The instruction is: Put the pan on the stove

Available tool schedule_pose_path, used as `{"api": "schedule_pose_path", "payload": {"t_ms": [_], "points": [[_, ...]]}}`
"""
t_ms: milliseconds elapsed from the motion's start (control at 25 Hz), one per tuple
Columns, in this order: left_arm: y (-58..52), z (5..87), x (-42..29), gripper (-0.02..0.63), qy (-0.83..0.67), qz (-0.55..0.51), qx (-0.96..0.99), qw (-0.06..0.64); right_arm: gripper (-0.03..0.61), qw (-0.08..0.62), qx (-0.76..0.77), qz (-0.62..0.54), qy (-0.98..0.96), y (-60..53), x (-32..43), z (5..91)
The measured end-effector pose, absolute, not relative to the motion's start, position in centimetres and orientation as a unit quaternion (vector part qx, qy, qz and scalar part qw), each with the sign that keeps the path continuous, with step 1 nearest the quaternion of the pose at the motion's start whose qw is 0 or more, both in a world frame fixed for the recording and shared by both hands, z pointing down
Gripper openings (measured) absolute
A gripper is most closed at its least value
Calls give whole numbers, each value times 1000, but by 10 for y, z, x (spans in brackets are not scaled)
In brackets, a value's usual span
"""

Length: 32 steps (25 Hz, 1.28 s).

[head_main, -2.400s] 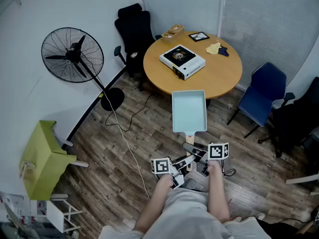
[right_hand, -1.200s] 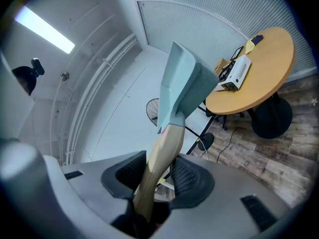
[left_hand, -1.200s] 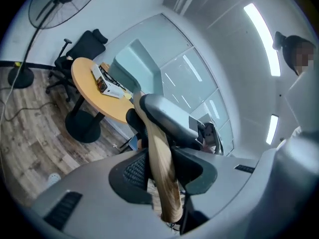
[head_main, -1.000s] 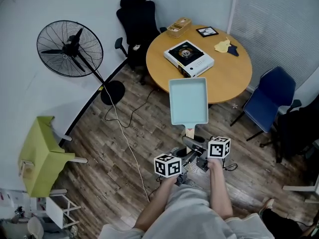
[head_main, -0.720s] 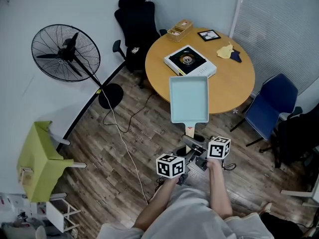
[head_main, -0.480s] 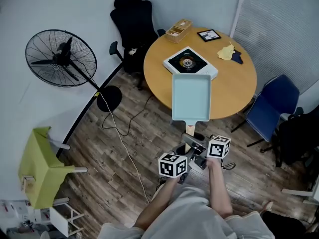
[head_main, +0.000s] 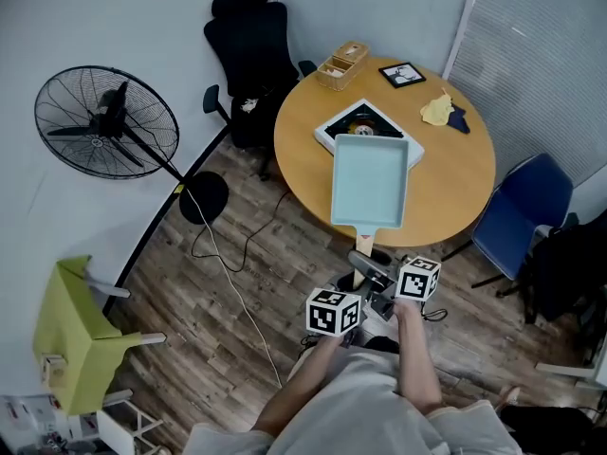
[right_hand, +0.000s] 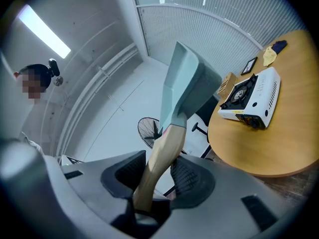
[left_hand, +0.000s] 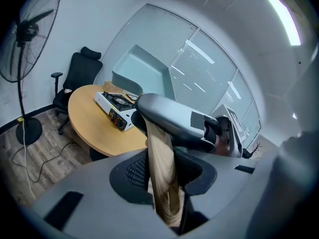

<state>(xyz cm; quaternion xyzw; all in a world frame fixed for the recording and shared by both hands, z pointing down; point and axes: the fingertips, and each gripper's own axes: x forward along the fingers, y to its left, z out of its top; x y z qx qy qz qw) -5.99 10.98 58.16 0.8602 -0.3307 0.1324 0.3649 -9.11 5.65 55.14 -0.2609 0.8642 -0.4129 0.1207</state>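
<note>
1. Both grippers are clenched on the pan's wooden handle (right_hand: 164,148). The left gripper (left_hand: 162,173) has its pads on the handle's end, and the right gripper (right_hand: 157,176) grasps it just ahead. The pan (head_main: 370,180) hangs in the air well out in front of us, above the near edge of the table (head_main: 446,183). In the head view its far end covers the near part of the stove (head_main: 353,119).
2. The whole weight sits far from the grip. The handle looks smooth and rounded, so we judge it could roll between the pads and let the pan tilt to one side or droop at its far end.
3. Two grippers share one short handle. If we move them unevenly, one may twist against the other and loosen the hold.
4. From the head view the pan hides most of the burner. We could lower it off-centre, leaving it half on the supports and liable to tip once released.
5. If we come in too low, the pan's front edge may strike the stove's side and shove the stove towards the far edge of the table, where a basket (head_main: 341,64) and a frame (head_main: 403,72) lie.
6. The stove lies skewed to the near edge, so a straight approach could land the pan crooked on it.
</note>
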Motion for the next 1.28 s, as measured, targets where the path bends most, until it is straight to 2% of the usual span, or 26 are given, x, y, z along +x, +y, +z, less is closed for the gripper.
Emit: {"api": "schedule_pose_path", "payload": {"t_ms": [800,1280], "points": [[53,595,-51,127,-313,138,857,385,161,119,-275,-447,843,-3,-81,571],[-20,599,-41,127,-338,136,848,385,163,122,-249,-467,840,-74,-72,575]]}}
